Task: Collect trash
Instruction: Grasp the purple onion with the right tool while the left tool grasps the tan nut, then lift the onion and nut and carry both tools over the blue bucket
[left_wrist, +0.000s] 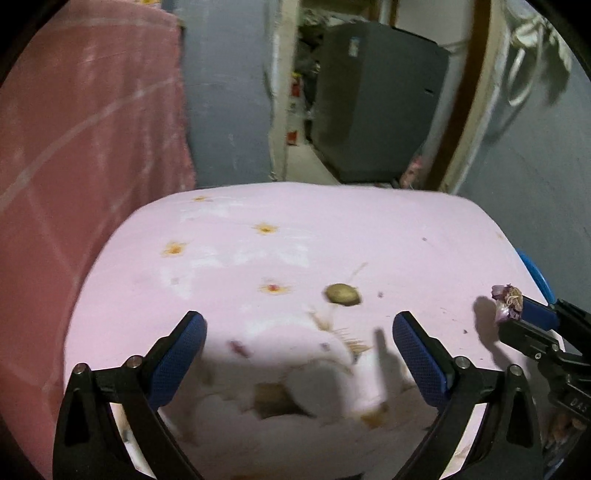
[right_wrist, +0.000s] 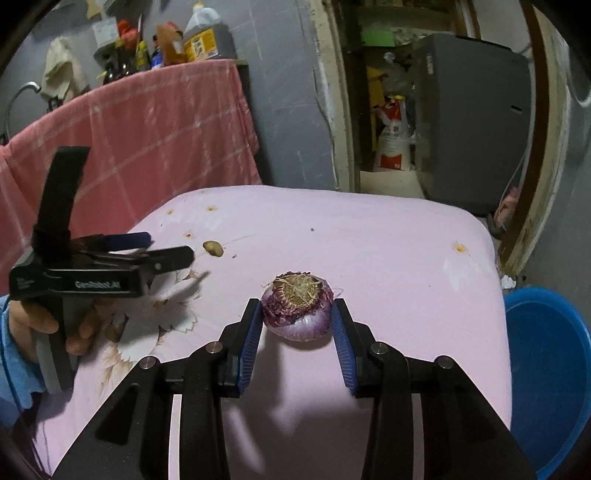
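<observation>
While the left hand-held gripper (left_wrist: 299, 332) is hovering wide open and empty, the right hand-held gripper (right_wrist: 297, 325) is pinching the onion end (right_wrist: 297, 310).
Potato peel (left_wrist: 342, 294) is sitting mid-worktop (left_wrist: 406, 229); that rounded onion chunk could pop out before reaching the blue bin (right_wrist: 546, 369).

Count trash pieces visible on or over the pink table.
2: an onion end clamped in the right gripper, and a potato scrap lying mid-table ahead of the open left gripper. Small flecks uncounted.
</observation>
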